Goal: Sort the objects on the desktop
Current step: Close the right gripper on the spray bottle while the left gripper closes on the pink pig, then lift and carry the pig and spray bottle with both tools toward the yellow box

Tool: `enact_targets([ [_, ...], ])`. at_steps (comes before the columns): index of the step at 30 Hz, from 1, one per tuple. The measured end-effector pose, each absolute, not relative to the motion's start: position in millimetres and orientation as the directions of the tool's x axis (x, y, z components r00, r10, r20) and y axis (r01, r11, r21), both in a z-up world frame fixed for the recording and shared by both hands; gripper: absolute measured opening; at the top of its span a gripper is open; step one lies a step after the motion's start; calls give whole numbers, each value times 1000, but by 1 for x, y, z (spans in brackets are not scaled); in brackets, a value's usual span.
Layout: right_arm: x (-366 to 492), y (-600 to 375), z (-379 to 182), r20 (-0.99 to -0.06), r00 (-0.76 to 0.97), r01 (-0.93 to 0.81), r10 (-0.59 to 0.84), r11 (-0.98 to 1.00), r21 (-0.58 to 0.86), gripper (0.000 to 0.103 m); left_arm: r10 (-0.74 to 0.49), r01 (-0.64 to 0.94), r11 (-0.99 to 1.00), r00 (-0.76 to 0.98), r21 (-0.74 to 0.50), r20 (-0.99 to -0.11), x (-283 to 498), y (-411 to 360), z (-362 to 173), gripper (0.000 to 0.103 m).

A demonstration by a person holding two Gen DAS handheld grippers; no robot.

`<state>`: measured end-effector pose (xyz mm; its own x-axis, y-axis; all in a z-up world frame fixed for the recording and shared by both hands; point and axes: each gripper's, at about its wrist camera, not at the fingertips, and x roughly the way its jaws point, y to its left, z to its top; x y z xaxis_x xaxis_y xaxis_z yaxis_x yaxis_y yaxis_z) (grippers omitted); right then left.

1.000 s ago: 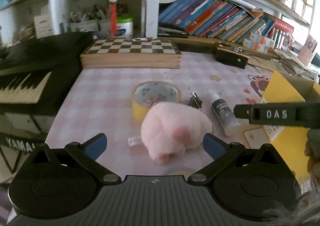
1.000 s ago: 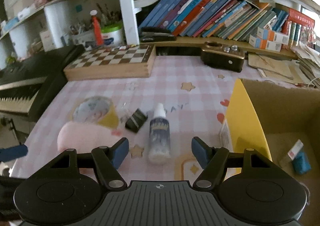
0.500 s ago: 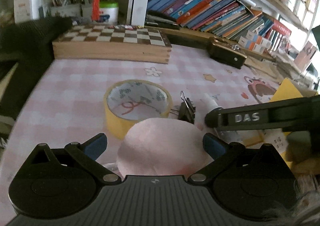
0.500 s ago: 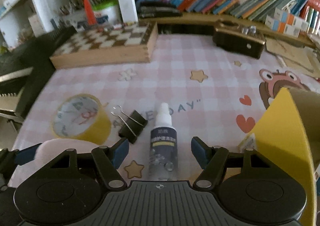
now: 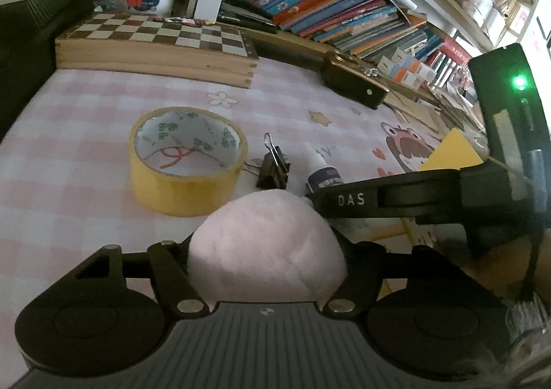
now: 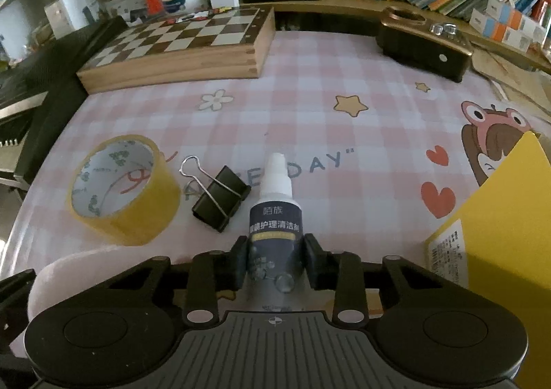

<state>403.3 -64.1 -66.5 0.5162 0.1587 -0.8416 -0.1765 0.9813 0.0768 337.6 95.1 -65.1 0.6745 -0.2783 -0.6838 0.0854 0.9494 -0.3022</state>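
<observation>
Closing left fingers (image 5: 267, 251) around plush (image 5: 265, 251) | right fingers (image 6: 275, 261) pinching bottle (image 6: 273, 234) | tape (image 6: 124, 196), clip (image 6: 222, 201) beside

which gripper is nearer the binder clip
Right, narrowly. The right gripper is shut on the spray bottle, with the binder clip lying just beside that bottle. The left gripper is closing around the pink plush toy, the clip just beyond it.
</observation>
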Motion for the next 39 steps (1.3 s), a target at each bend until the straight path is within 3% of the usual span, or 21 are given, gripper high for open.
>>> enact_targets([
  [16, 344, -69, -19, -770, 589, -202, 244, 968, 152, 33, -187, -62, 929, 773, -365, -606, 255, 149, -11, 66],
  [39, 196, -70, 22, -713, 625, -257, 317, 946, 196, 33, -225, -7, 920, 808, -391, -544, 126, 159, 22, 66],
])
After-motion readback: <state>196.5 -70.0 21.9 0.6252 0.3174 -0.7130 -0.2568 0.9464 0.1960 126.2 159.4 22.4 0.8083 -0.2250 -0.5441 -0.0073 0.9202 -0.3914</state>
